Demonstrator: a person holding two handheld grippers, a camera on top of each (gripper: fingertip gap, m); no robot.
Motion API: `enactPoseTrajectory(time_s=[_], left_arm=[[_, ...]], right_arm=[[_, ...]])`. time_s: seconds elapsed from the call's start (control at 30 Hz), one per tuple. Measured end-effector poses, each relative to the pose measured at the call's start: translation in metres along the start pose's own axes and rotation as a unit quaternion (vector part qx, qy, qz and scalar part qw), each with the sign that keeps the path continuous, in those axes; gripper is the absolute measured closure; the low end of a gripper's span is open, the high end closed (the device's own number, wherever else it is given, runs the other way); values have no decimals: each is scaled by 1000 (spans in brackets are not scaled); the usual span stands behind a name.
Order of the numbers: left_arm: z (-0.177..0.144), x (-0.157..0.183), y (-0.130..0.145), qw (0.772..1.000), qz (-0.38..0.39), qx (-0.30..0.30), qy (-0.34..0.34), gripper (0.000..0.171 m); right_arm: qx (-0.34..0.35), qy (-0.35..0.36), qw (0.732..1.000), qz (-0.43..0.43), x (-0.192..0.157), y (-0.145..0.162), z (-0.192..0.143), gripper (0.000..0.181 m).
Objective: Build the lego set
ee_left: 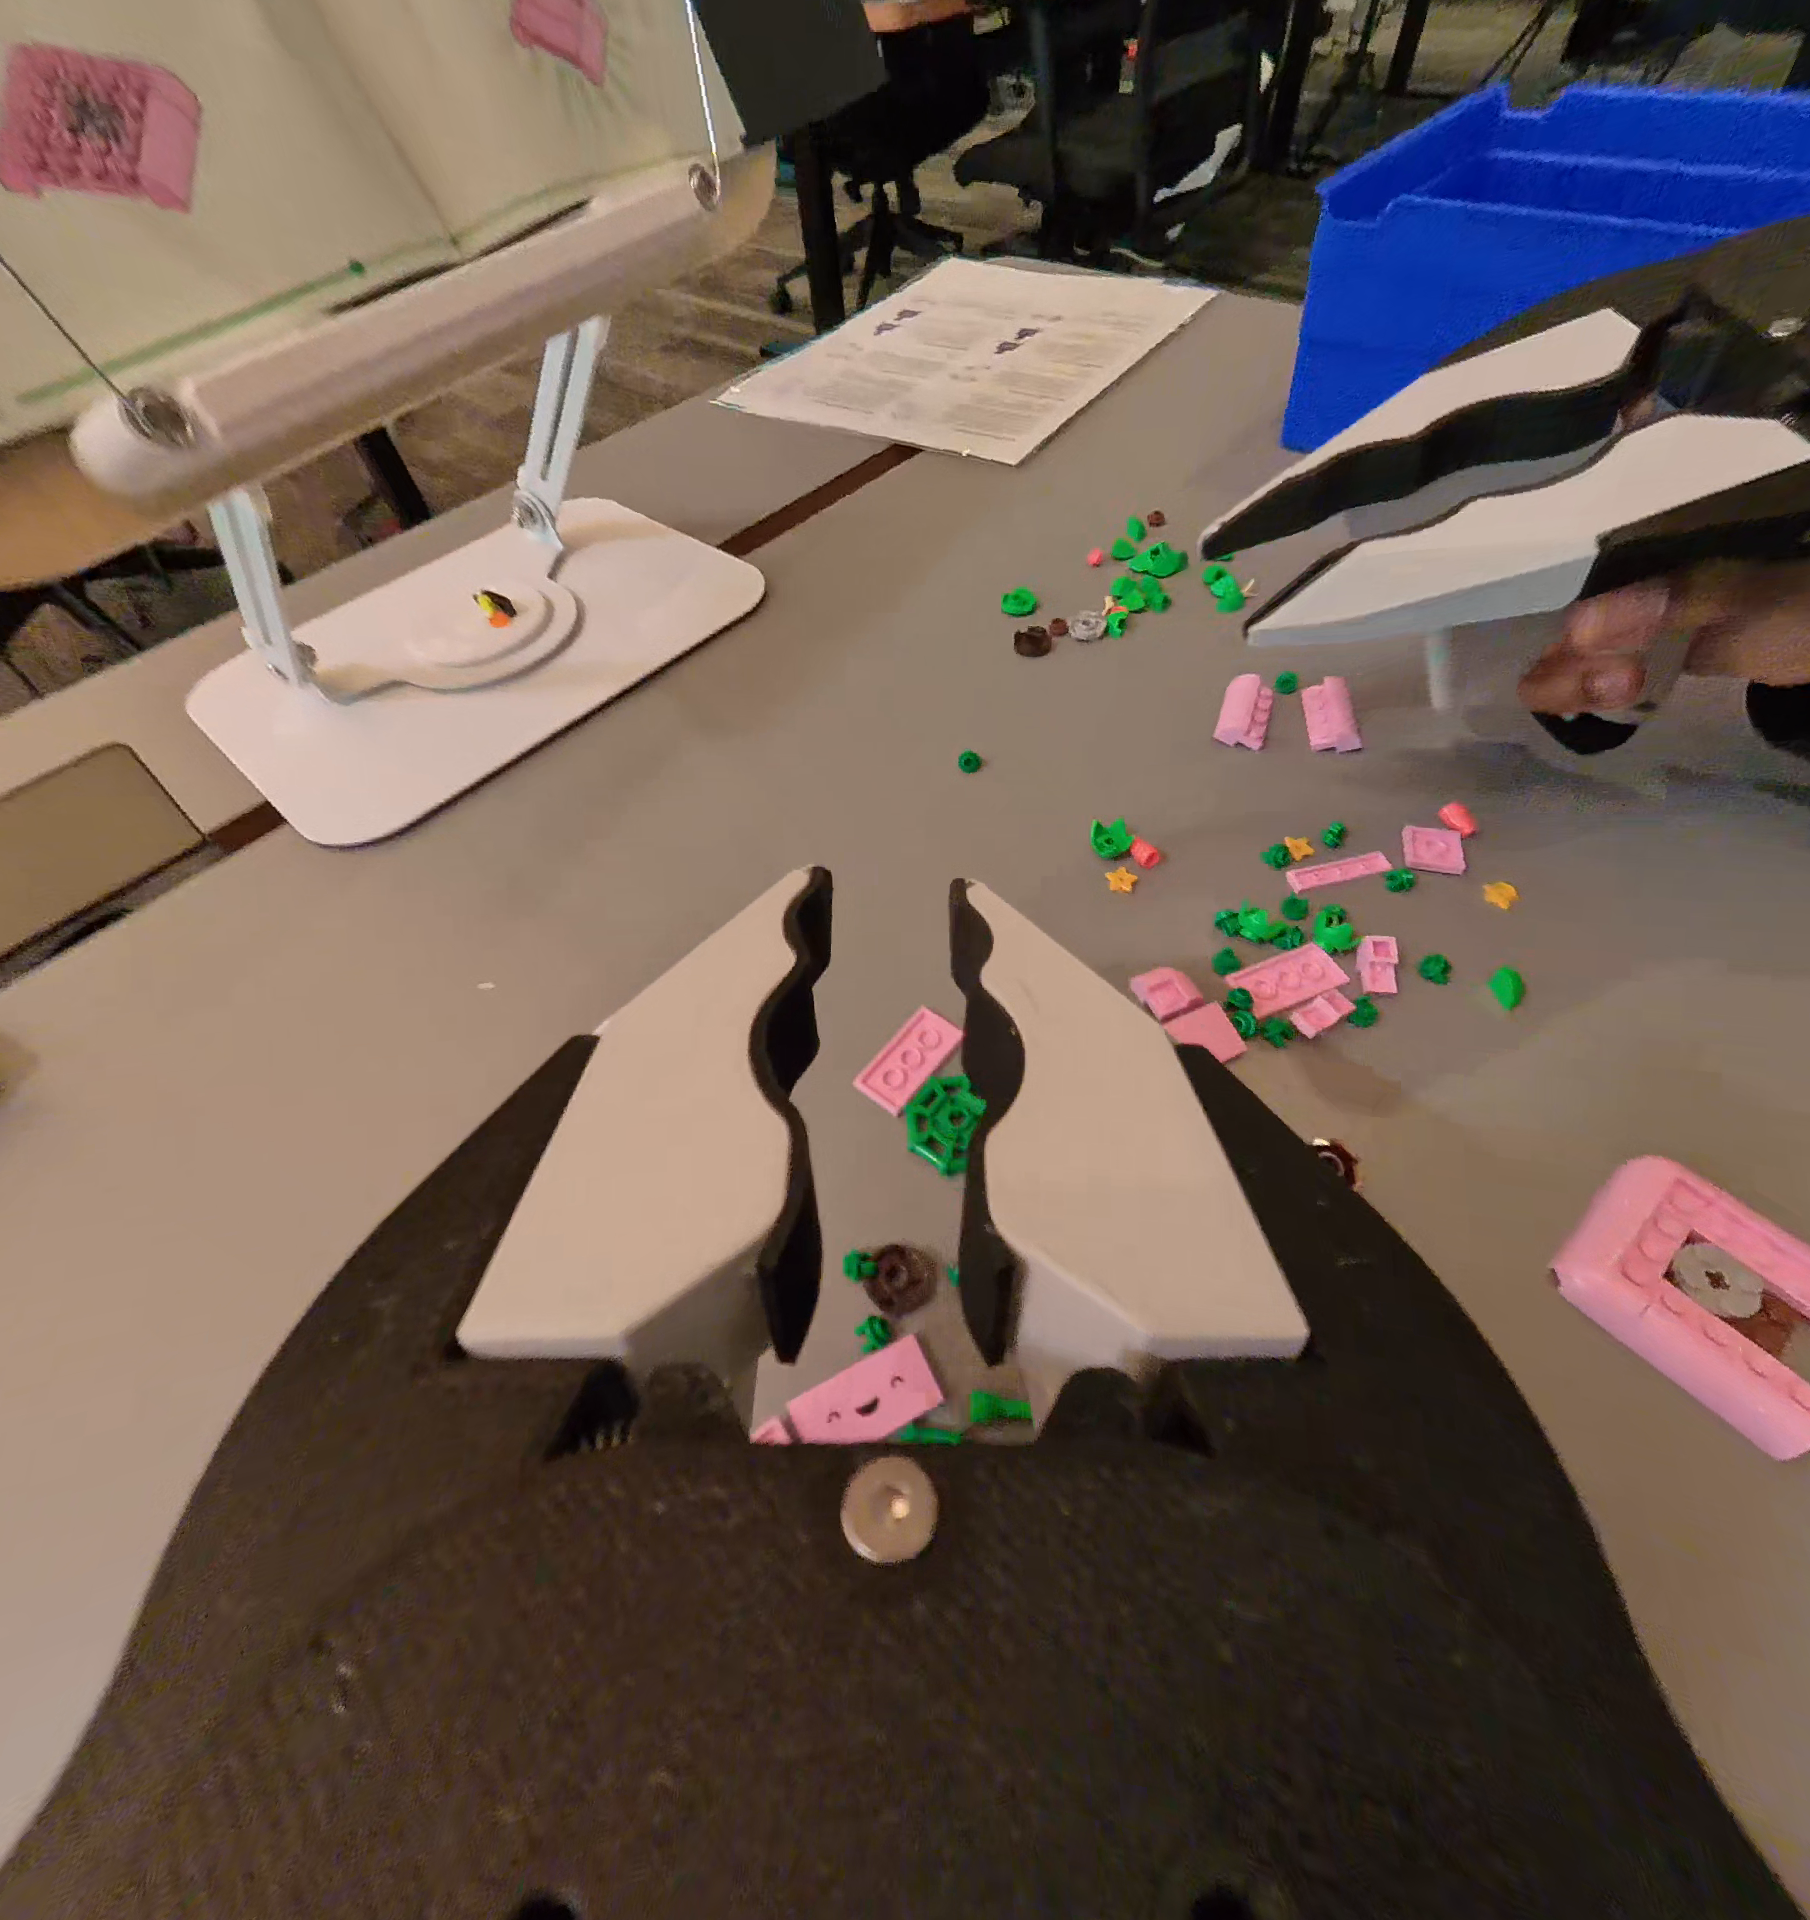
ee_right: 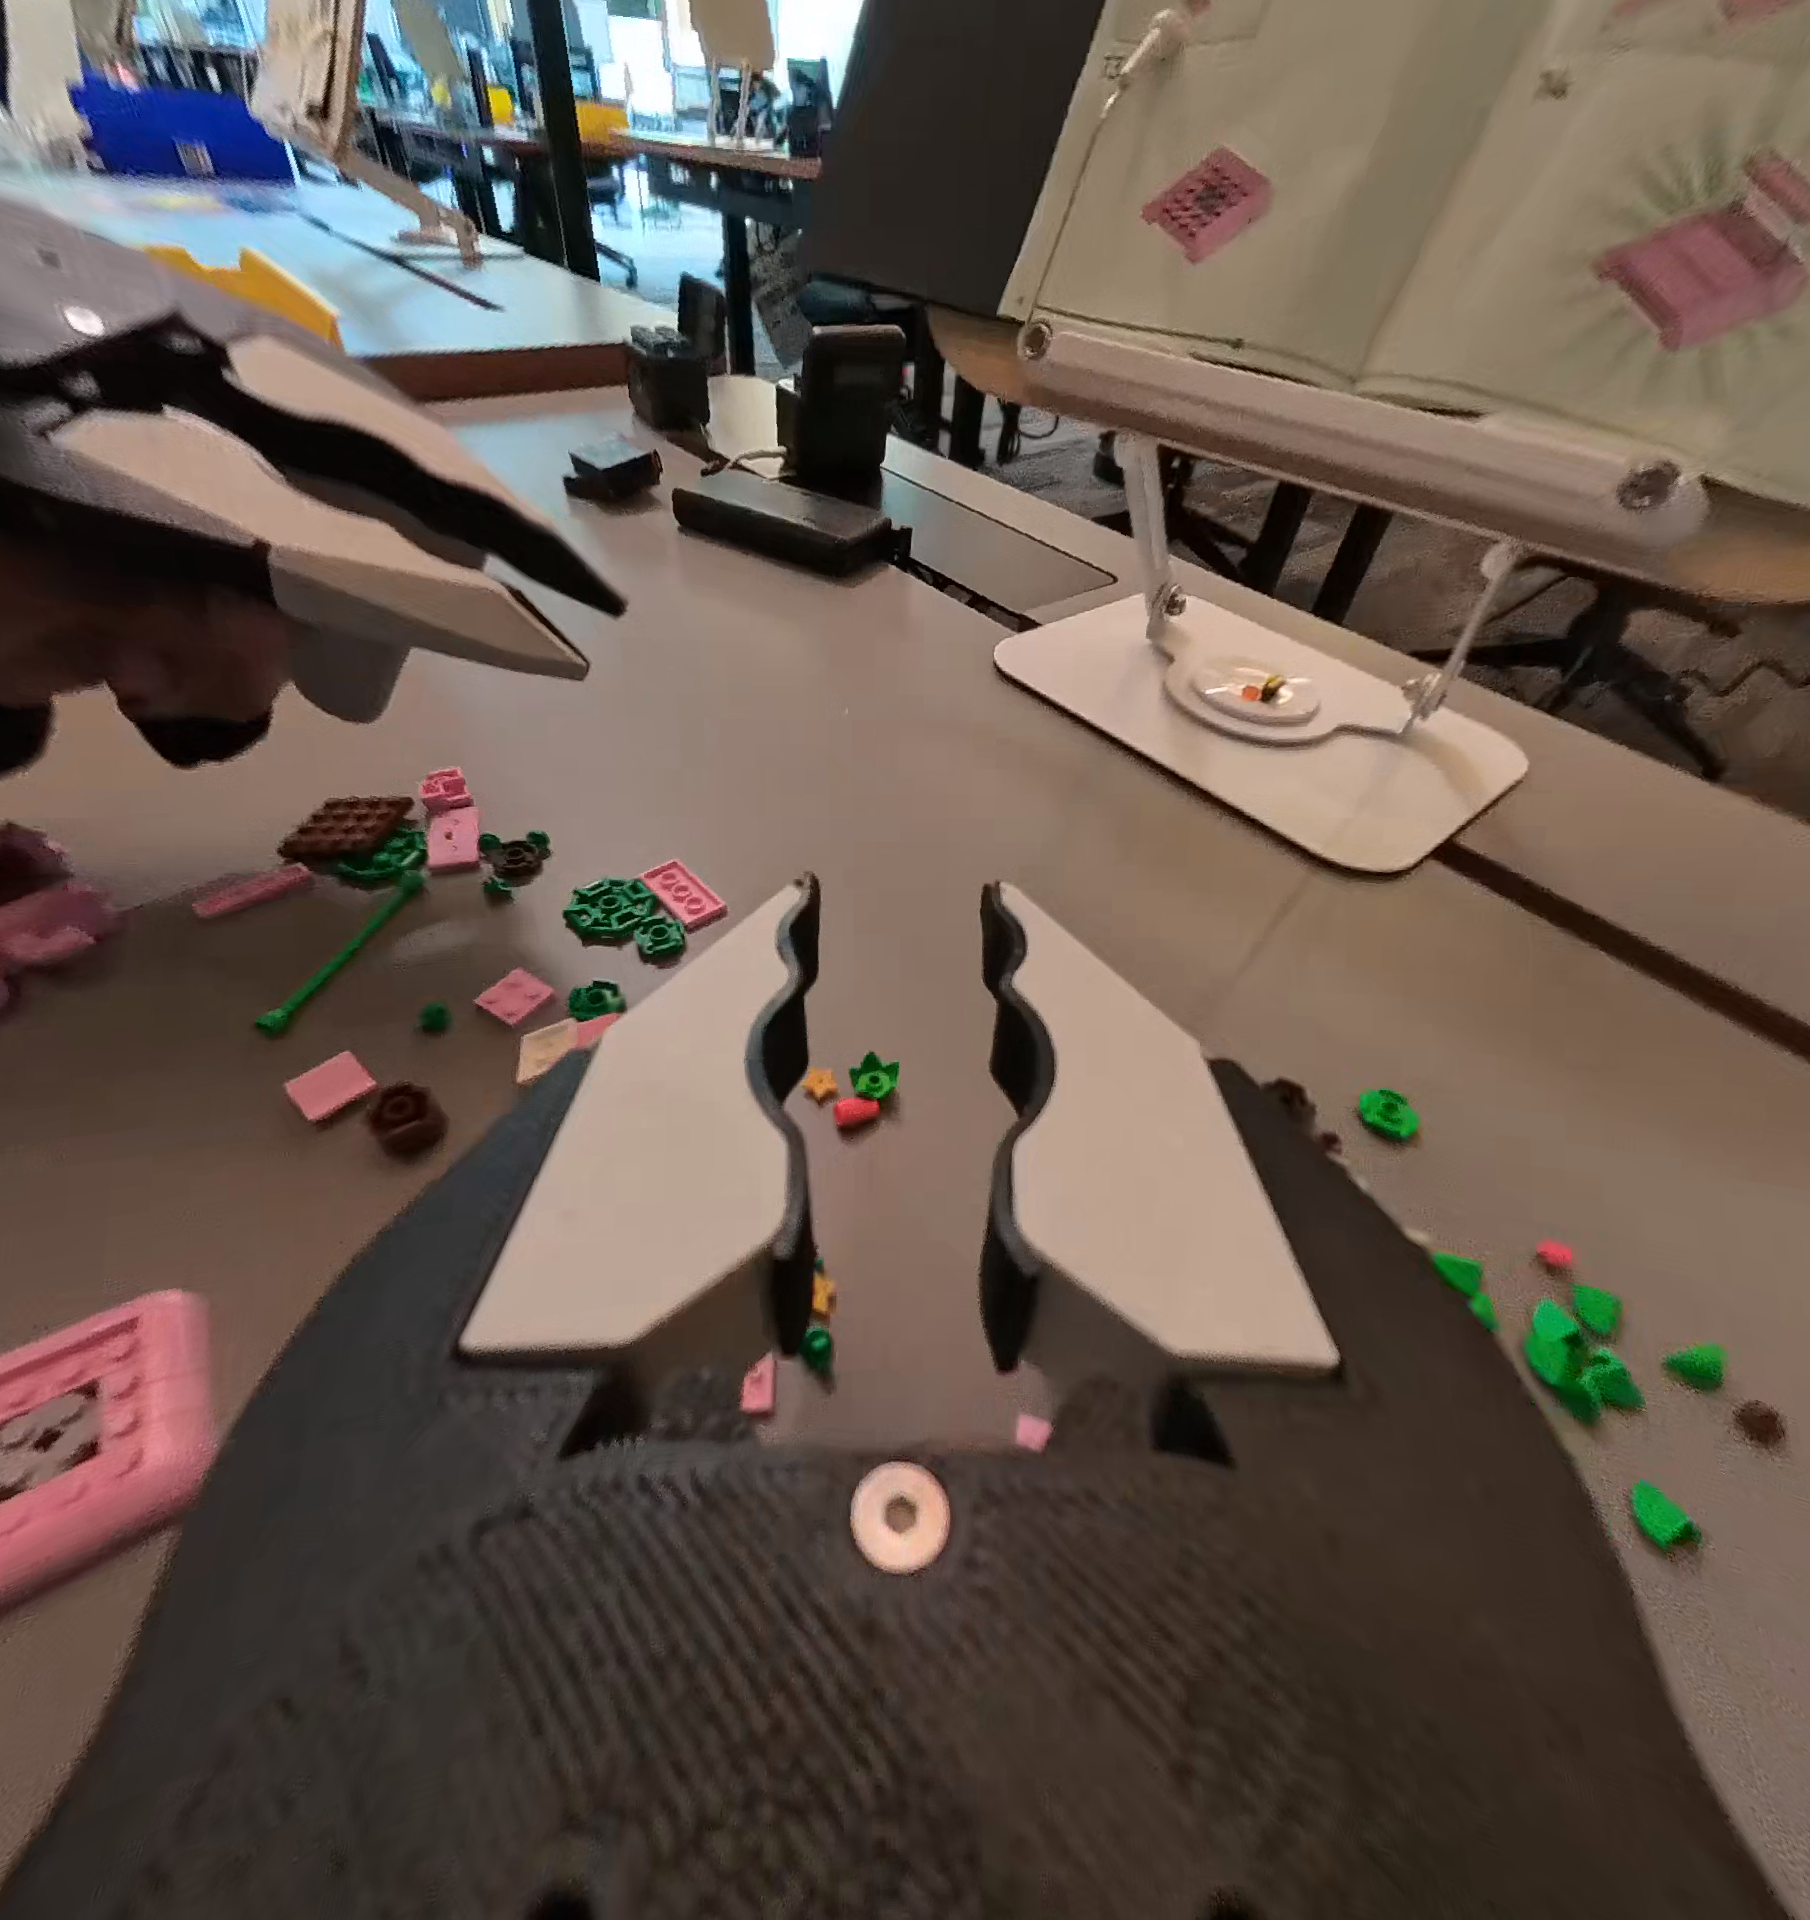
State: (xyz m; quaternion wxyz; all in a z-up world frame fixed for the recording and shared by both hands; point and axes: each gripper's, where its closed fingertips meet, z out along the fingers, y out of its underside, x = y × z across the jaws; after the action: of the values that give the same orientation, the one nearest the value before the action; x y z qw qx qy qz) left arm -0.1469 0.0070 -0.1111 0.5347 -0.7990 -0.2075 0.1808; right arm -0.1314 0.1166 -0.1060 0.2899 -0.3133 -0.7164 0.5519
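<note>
Loose pink, green and brown lego pieces lie scattered on the grey table (ee_left: pixel 620 914). My left gripper (ee_left: pixel 890 883) is open and empty, held above a pink plate (ee_left: pixel 906 1060) and a green web piece (ee_left: pixel 945 1122). A pink face tile (ee_left: pixel 865 1392) shows near its base. A partly built pink frame (ee_left: pixel 1711 1299) lies to the right; it also shows in the right wrist view (ee_right: pixel 59 1444). My right gripper (ee_right: pixel 896 888) is open and empty above a green leaf piece (ee_right: pixel 873 1078) and a red piece (ee_right: pixel 856 1112). It shows in the left wrist view (ee_left: pixel 1233 582) over green pieces.
A white stand (ee_left: pixel 485 665) holds an open instruction booklet (ee_right: pixel 1452 208) at the back. A blue bin (ee_left: pixel 1566 239) and a printed sheet (ee_left: pixel 974 353) sit at the far right. Black devices (ee_right: pixel 776 509) lie at the table's far side. A person's hand (ee_left: pixel 1649 644) holds the right gripper. The right gripper is farther from the pink face tile (ee_left: pixel 865 1392), some 20 cm, than the left, some 11 cm. The right camera catches it too, in the right wrist view (ee_right: pixel 459 842).
</note>
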Motion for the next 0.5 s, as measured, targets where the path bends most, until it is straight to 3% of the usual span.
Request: enactPoseTrajectory(time_s=[0.13,0.3,0.4,0.5], left_arm=[[-4,-9,8,1000,10,-4,-20,151],[-11,-12,3,999,22,9,-35,153],[-10,-13,5,998,34,0,-48,154],[-13,-22,7,997,31,-1,-65,156]], right_arm=[[1,26,1000,3,11,3,-4,151],[-12,-11,998,60,-7,4,0,148],[-54,-4,996,69,-7,15,2,134],[-61,3,996,61,-7,17,1,132]])
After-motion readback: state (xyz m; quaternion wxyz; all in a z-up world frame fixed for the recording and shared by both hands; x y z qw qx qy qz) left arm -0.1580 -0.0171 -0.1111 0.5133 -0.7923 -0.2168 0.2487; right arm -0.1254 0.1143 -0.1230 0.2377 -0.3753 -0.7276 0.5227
